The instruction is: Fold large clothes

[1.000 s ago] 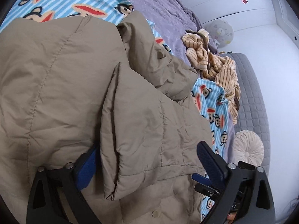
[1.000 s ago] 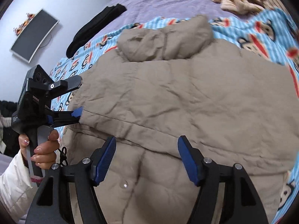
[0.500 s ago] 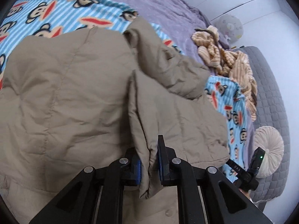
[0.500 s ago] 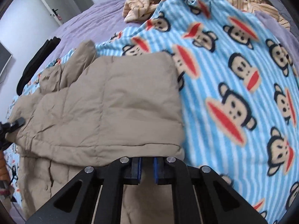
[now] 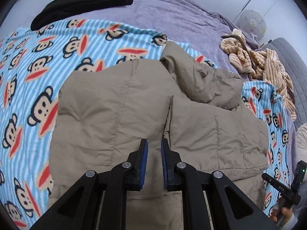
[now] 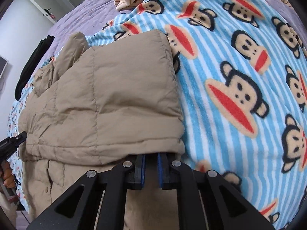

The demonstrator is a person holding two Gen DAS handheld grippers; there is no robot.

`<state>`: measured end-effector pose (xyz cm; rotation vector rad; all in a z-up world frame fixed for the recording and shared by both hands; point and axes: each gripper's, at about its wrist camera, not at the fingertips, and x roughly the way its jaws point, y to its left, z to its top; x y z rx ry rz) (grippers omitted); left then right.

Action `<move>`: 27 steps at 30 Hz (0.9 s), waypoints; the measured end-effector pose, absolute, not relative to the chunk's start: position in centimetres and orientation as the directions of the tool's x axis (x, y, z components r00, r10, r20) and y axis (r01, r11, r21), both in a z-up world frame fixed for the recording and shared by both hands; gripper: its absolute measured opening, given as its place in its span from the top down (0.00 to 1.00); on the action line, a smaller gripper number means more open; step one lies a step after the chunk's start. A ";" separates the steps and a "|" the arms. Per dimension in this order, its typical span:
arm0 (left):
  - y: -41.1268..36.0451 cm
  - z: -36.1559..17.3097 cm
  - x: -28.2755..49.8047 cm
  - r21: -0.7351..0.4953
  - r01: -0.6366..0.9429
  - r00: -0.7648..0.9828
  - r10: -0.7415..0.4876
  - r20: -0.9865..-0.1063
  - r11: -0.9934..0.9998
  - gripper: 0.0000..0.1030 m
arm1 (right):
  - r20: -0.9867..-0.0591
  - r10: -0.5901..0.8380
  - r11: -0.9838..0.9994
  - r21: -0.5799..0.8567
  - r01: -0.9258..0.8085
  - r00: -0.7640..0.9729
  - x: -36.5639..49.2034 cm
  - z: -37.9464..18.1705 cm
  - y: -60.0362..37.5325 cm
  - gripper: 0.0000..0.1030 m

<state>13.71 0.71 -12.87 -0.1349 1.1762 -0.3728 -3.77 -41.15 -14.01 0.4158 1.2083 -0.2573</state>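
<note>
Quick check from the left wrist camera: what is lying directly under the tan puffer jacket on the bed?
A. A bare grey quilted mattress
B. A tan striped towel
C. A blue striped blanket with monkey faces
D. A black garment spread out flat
C. The tan puffer jacket lies on the blue striped monkey blanket, which shows around its edges; the black garment and the striped cloth lie farther off.
</note>
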 end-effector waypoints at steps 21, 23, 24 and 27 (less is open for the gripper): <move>-7.5 -18.0 14.4 -0.199 0.329 0.329 -0.309 -0.892 0.923 0.85 | -0.908 0.011 0.879 0.208 0.428 0.419 2.4 -17.6 -45.0 0.89; -7.4 -17.4 14.2 -0.185 0.322 0.327 -0.292 -0.899 0.929 0.85 | -0.908 0.009 0.875 0.210 0.436 0.418 2.3 -17.4 -44.9 0.89; -7.2 -17.0 14.0 -0.179 0.317 0.327 -0.284 -0.901 0.932 0.85 | -0.911 0.008 0.875 0.206 0.439 0.412 2.3 -17.2 -44.8 0.89; -6.3 -15.6 12.8 -0.158 0.307 0.341 -0.264 -0.902 0.938 0.85 | -0.918 -0.002 0.876 0.189 0.444 0.396 1.7 -16.2 -44.7 0.89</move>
